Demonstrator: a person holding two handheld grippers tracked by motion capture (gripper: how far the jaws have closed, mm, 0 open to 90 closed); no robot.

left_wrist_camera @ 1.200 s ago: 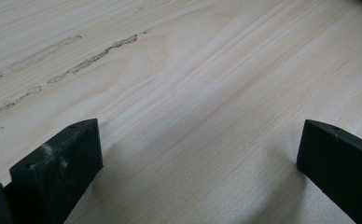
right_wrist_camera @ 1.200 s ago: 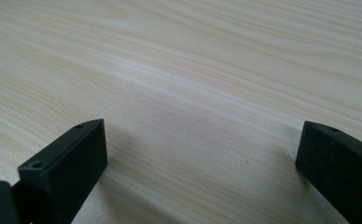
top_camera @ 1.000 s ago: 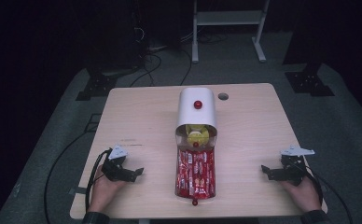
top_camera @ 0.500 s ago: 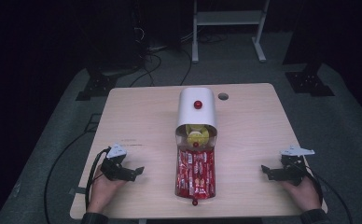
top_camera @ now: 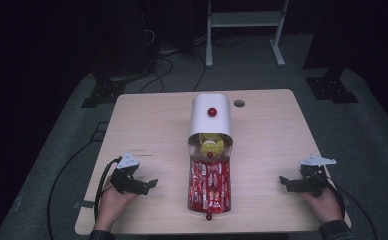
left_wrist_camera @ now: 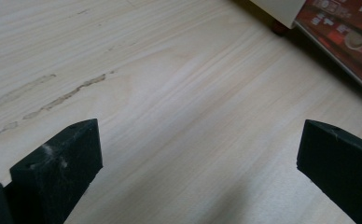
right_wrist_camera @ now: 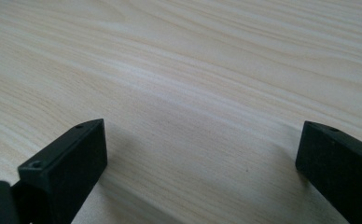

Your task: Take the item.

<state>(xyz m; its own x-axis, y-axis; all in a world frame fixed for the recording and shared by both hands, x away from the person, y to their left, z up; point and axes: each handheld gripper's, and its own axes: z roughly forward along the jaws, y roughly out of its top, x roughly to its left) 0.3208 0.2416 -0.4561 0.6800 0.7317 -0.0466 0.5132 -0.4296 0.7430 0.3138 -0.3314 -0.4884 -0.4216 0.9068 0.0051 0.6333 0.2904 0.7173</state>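
A: Dispenser (top_camera: pixel 211 120) first, or the grippers?

B: Dispenser is the thing here, but start at the hands. Left gripper (top_camera: pixel 141 185) sits at the lower left of the high view, jaws spread wide and holding nothing; its own view has bare table (left_wrist_camera: pixel 170 93) between them. Right gripper (top_camera: pixel 288 183) at the lower right is the same: jaws apart, empty, pale wood under it.

A: Why so far out?

B: I judge it a resting pose. Both lie low near the front edge, well apart from the middle, each pointing inward at the work.

A: And the dispenser?

B: Centre of the frame, a white arched box with a red knob (top_camera: pixel 212 112) on top. Its open mouth faces the person, something yellow (top_camera: pixel 210 145) inside. A clear tray (top_camera: pixel 210 186) of red packets runs from the mouth toward the bottom edge, placed so either hand could reach it. In the left gripper view the tray's edge (left_wrist_camera: pixel 347 37) shows at the upper right.
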